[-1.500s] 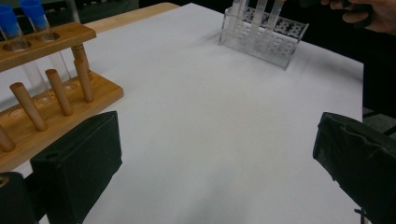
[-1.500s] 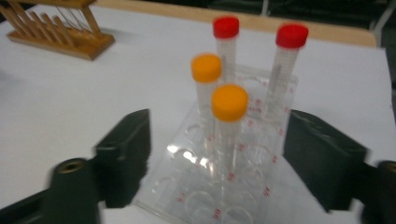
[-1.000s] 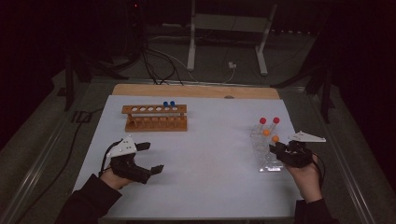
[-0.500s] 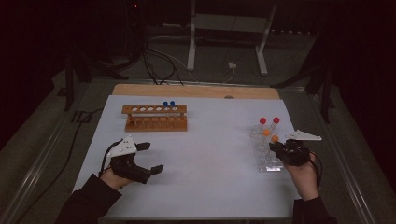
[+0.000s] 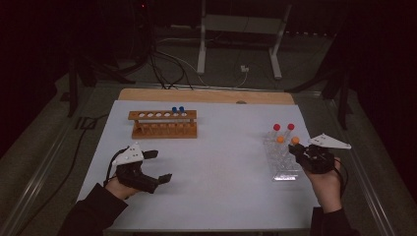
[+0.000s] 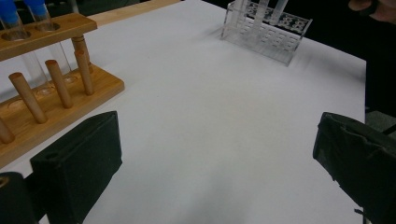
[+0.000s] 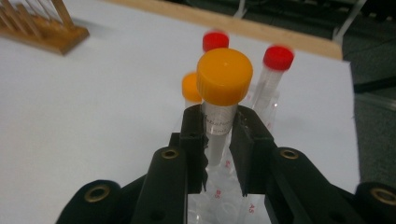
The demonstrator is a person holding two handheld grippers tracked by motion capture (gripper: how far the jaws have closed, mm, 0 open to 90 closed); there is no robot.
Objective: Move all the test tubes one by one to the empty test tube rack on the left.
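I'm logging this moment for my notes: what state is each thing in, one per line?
Right claw: shut on the near orange tube.
Near orange tube: upright, capped, gripped just under the cap.
Far orange tube: capped, in the clear rack.
Red tubes: capped, upright in the clear rack.
Left claw: open, empty.
Blue tubes: capped, in the wooden rack.

Two red-capped tubes [image 5: 283, 127], two orange-capped tubes [image 5: 287, 140], two blue-capped tubes [image 5: 177, 110], two racks [image 5: 163, 124].
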